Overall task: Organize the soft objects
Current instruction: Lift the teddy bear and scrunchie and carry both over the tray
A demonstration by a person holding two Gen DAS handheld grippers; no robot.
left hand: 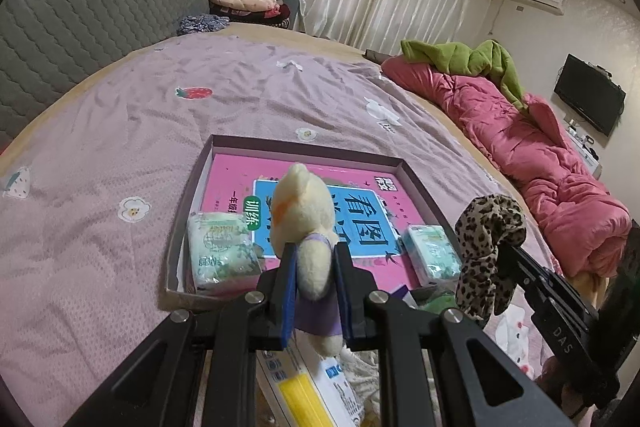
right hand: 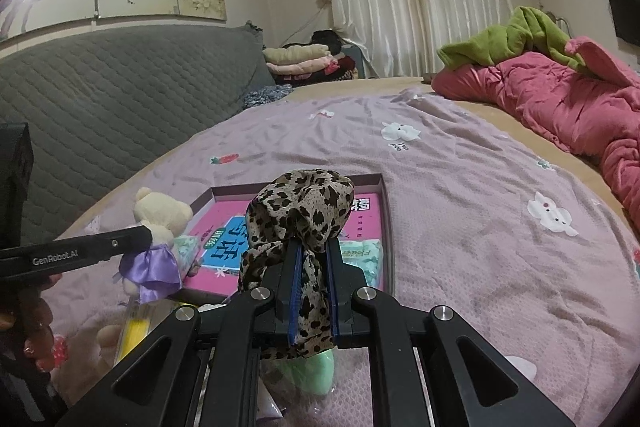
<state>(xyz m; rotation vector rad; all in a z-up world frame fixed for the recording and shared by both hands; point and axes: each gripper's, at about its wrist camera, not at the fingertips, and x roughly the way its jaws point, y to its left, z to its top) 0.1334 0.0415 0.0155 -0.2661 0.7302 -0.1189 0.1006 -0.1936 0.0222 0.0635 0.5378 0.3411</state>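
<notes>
The left claw (left hand: 314,267) clamped a cream plush bear (left hand: 304,215) (purple dress) just before the shallow box (left hand: 304,147); the right claw (right hand: 314,267) pinched a leopard-print cloth (right hand: 304,203) beside it.

Cream bear (left hand: 304,223), leopard-print scarf (right hand: 304,211), pink book (left hand: 320,211).
</notes>
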